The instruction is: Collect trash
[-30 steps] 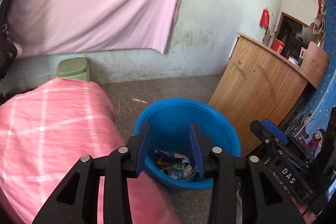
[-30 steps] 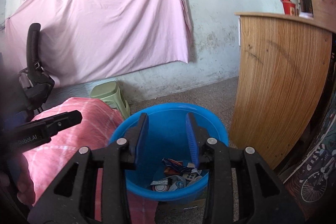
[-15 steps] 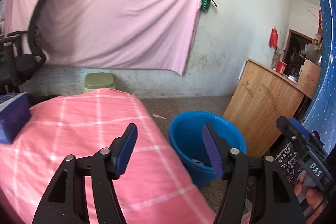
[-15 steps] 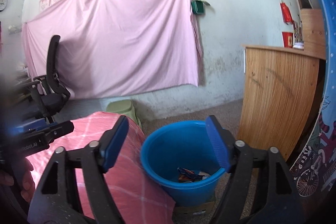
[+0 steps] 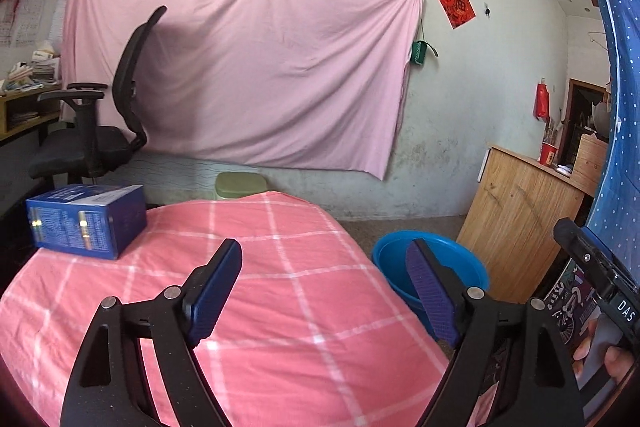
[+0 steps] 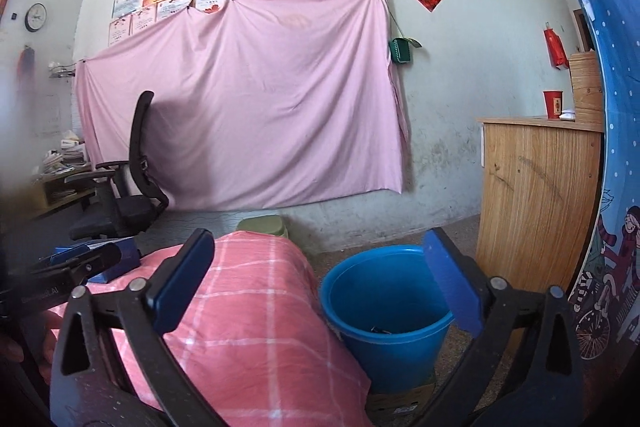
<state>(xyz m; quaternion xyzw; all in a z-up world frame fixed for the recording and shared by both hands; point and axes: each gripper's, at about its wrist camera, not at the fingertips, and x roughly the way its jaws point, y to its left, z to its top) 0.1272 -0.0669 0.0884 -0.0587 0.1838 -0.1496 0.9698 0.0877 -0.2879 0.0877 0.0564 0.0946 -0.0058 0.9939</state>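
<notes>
A blue bucket (image 5: 430,263) stands on the floor right of a table with a pink checked cloth (image 5: 256,267). It also shows in the right wrist view (image 6: 384,291), with some trash (image 6: 382,329) at its bottom. A blue box (image 5: 86,223) lies on the cloth at the far left. My left gripper (image 5: 320,287) is open and empty above the cloth. My right gripper (image 6: 316,283) is open and empty, between the cloth (image 6: 248,311) and the bucket.
A wooden counter (image 5: 520,211) stands right of the bucket. A black office chair (image 5: 100,131) and a green stool (image 5: 240,185) stand behind the table, below a pink sheet on the wall. The other gripper (image 5: 596,275) shows at the right edge.
Both grippers have opened wide and pulled up and back from over the bucket. The left one now looks across the pink cloth, with the blue box in view.
</notes>
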